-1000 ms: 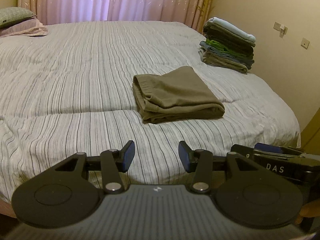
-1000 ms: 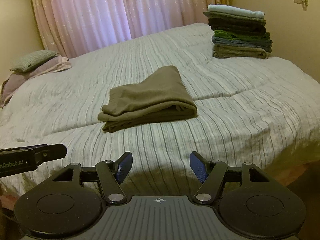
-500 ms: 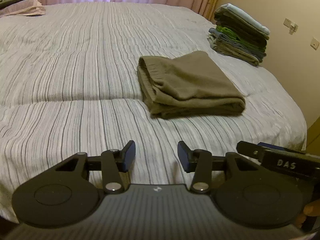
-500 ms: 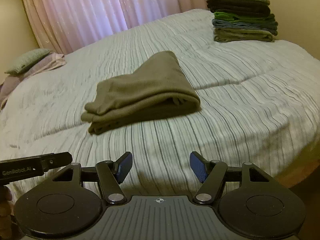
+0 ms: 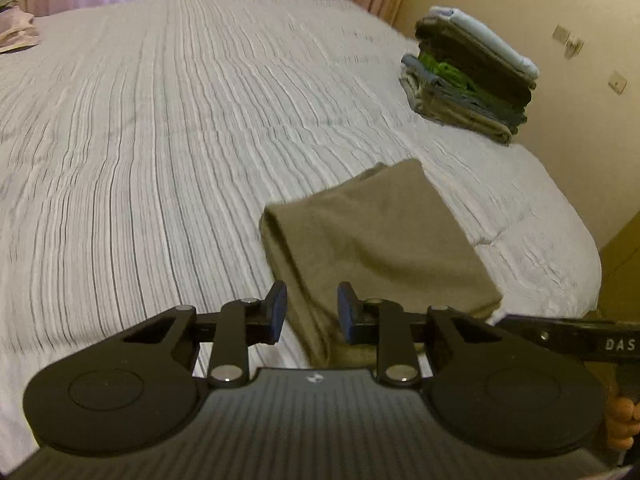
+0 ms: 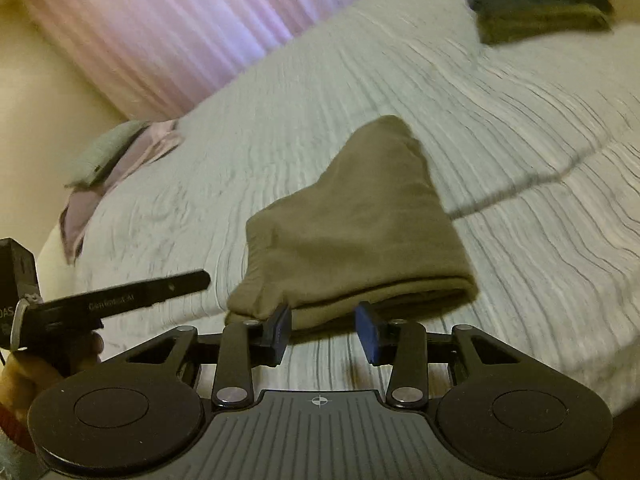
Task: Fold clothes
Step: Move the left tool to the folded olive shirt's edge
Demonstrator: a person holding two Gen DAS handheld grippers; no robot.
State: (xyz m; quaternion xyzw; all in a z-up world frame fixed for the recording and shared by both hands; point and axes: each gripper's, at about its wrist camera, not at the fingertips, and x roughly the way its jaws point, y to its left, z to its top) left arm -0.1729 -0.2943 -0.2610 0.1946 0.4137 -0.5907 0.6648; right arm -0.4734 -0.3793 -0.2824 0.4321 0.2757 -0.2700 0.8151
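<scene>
A folded olive-brown garment (image 5: 376,236) lies on the striped bedspread (image 5: 160,140), close to the bed's front edge. My left gripper (image 5: 312,310) is open, its fingers straddling the garment's near left corner. In the right wrist view the same garment (image 6: 352,240) shows its folded edges, and my right gripper (image 6: 326,330) is open right at its near edge, with nothing held between the fingers. The other gripper's body shows at the side of each view.
A stack of folded clothes (image 5: 468,76) stands at the bed's far right by the wall. Pillows (image 6: 116,152) lie at the far left near pink curtains (image 6: 180,32). The bed's right edge (image 5: 580,264) drops off beside the garment. A hand (image 6: 24,376) grips the left tool.
Both grippers have moved forward and down toward the folded garment, which now sits right at their fingertips. Both stay open; the garment has not moved.
</scene>
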